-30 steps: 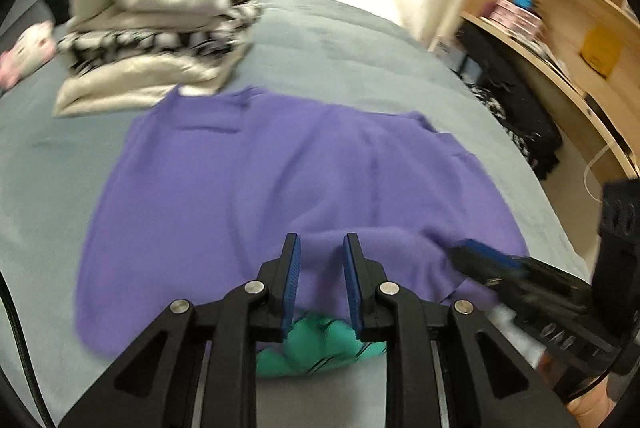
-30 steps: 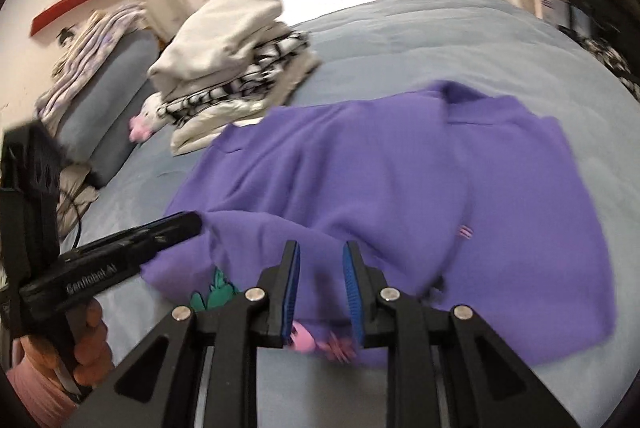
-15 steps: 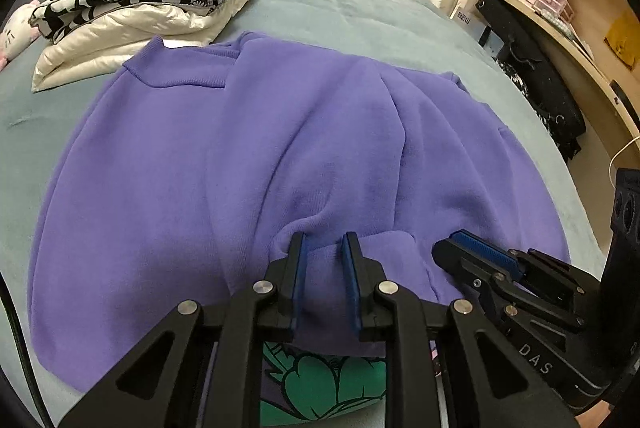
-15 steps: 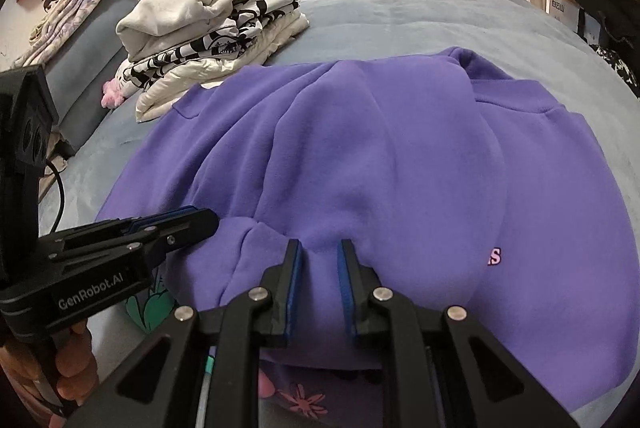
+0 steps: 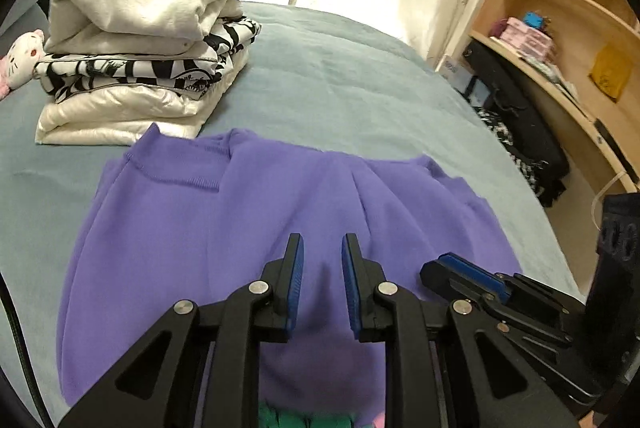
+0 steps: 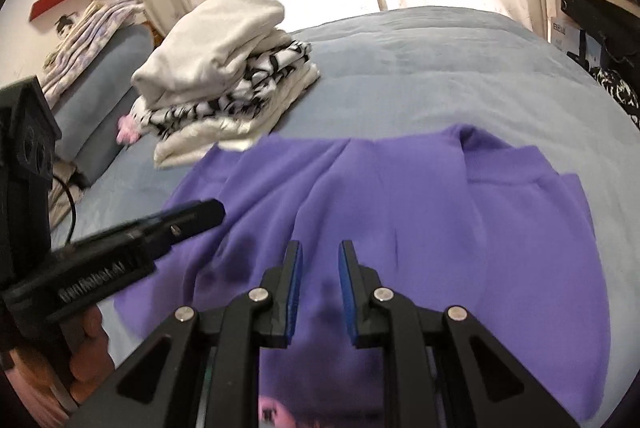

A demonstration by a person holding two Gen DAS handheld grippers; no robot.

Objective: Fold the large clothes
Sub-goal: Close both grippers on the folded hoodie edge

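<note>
A purple sweatshirt (image 5: 208, 236) lies folded on the grey-blue bed, its collar toward the far side; it also shows in the right wrist view (image 6: 460, 228). A green and pink print peeks out at its near edge (image 5: 296, 420). My left gripper (image 5: 322, 268) is open above the sweatshirt's near part, with nothing between its blue pads. My right gripper (image 6: 319, 272) is also open and empty above the same fold. Each gripper shows beside the other: the right one in the left wrist view (image 5: 472, 276), the left one in the right wrist view (image 6: 168, 224).
A stack of folded clothes (image 5: 148, 40), white and black-and-white, sits on the bed (image 5: 344, 76) beyond the sweatshirt, also in the right wrist view (image 6: 224, 76). A plush toy (image 5: 20, 56) lies at far left. Wooden shelves (image 5: 560, 40) and dark bags stand right of the bed. Curtains hang behind.
Both grippers have let go of the purple fabric, opened and lifted back. The folded part now lies flat over the sweatshirt, covering most of the green print.
</note>
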